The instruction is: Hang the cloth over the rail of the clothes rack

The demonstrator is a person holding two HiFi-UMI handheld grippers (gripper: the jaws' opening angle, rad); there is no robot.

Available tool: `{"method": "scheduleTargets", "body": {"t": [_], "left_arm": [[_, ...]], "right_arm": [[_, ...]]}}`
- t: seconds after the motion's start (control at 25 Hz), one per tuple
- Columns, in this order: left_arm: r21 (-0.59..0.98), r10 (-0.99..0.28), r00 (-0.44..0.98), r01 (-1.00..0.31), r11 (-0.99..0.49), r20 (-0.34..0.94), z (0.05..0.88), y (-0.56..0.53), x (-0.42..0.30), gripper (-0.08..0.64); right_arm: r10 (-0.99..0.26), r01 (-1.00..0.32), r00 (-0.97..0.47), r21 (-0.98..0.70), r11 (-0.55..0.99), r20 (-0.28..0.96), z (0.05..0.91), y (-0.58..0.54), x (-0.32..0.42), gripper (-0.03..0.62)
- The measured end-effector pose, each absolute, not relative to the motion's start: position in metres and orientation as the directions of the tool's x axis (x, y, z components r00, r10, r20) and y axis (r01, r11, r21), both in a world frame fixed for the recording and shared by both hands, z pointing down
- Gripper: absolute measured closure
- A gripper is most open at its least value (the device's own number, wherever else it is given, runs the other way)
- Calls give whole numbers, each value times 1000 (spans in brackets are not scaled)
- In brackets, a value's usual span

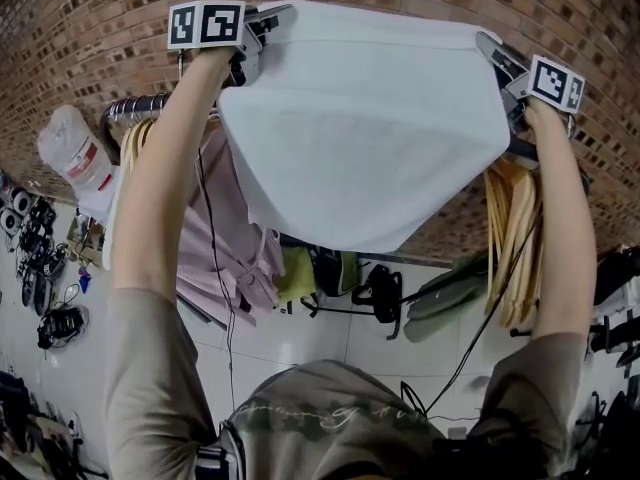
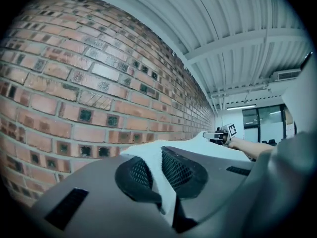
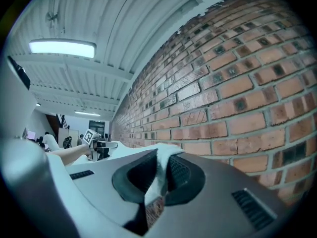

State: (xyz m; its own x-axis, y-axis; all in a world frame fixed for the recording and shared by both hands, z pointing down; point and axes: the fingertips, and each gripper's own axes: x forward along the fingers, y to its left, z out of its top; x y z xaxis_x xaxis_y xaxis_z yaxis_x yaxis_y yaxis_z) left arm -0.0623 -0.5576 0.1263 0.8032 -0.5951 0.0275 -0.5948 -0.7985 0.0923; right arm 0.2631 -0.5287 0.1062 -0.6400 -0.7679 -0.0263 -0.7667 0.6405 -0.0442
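Note:
A white cloth (image 1: 365, 128) is stretched between my two grippers, high in front of the brick wall, and hangs down in a broad sheet. My left gripper (image 1: 262, 30) is shut on its left top corner, the cloth edge (image 2: 158, 175) pinched between the jaws. My right gripper (image 1: 500, 60) is shut on the right top corner, with the cloth (image 3: 159, 182) squeezed between its jaws. The clothes rack's rail (image 1: 135, 108) shows at the left behind my arm; most of it is hidden by the cloth. Each gripper view shows the other gripper across the taut cloth.
Pink garments (image 1: 225, 238) hang on the rack at the left and wooden hangers (image 1: 515, 238) at the right. A plastic-wrapped bundle (image 1: 75, 158) sits at the rack's left end. Bags and gear (image 1: 380, 293) lie on the floor below. The brick wall (image 2: 74, 88) is close ahead.

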Motion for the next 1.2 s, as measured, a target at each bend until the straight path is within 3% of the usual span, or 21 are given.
{"method": "scheduleTargets", "body": {"t": [0.52, 0.84, 1.2], "left_arm": [[143, -510, 858, -513, -846, 57, 139, -550, -48, 538], [178, -487, 867, -499, -848, 107, 151, -551, -41, 317], [184, -408, 903, -428, -885, 135, 157, -537, -24, 227]], "right_arm": [[-768, -764, -640, -89, 639, -21, 114, -523, 261, 571], [-766, -765, -643, -50, 643, -15, 111, -520, 260, 570], [-764, -764, -645, -33, 644, 14, 116, -515, 259, 571]]}}
